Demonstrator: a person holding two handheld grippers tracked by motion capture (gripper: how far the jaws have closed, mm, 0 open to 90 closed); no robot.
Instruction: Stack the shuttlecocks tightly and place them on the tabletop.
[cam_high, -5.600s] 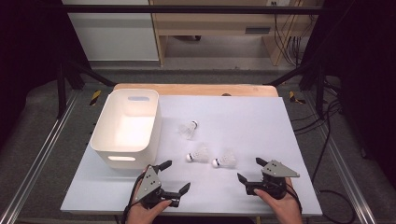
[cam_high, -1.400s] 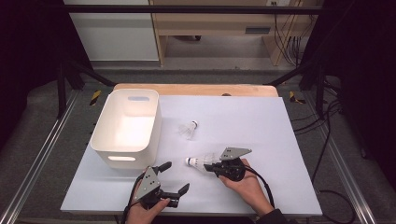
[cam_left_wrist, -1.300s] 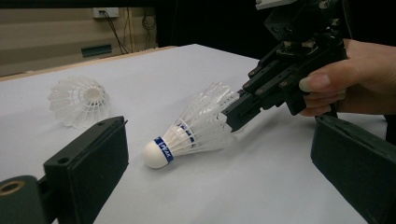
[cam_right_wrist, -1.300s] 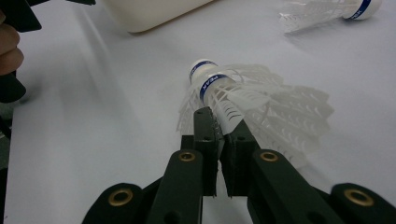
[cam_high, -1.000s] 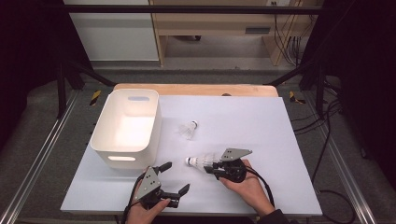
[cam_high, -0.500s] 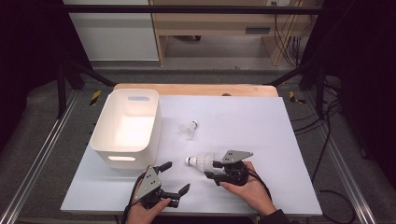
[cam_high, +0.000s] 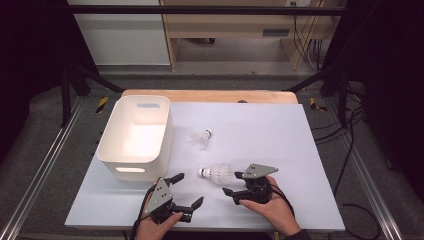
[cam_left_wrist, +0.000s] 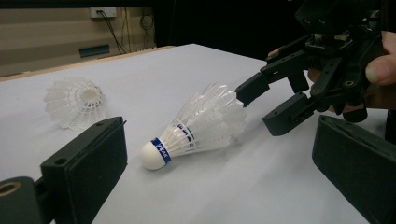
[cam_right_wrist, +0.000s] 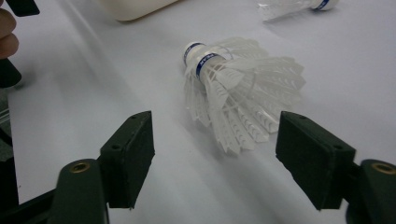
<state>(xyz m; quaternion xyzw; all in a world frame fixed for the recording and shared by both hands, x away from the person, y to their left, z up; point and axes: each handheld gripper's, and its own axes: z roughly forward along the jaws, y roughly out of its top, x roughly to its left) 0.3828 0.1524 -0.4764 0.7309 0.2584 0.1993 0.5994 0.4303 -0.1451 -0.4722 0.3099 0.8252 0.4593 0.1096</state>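
- Shuttlecock stack (cam_high: 216, 173) lies on its side on the sheet, right of the bin (cam_high: 135, 131), cork toward the bin, feather skirt toward the right gripper (cam_high: 233, 184).
- Right gripper, jaws spread and empty, sits just behind the skirt and is the nearer tool; left gripper (cam_high: 189, 191) rests open nearer the person.
- Right gripper view shows nested skirts (cam_right_wrist: 243, 88); left gripper view shows a blue-banded cork (cam_left_wrist: 156, 153).
- Another shuttlecock (cam_high: 202, 138) lies farther back.
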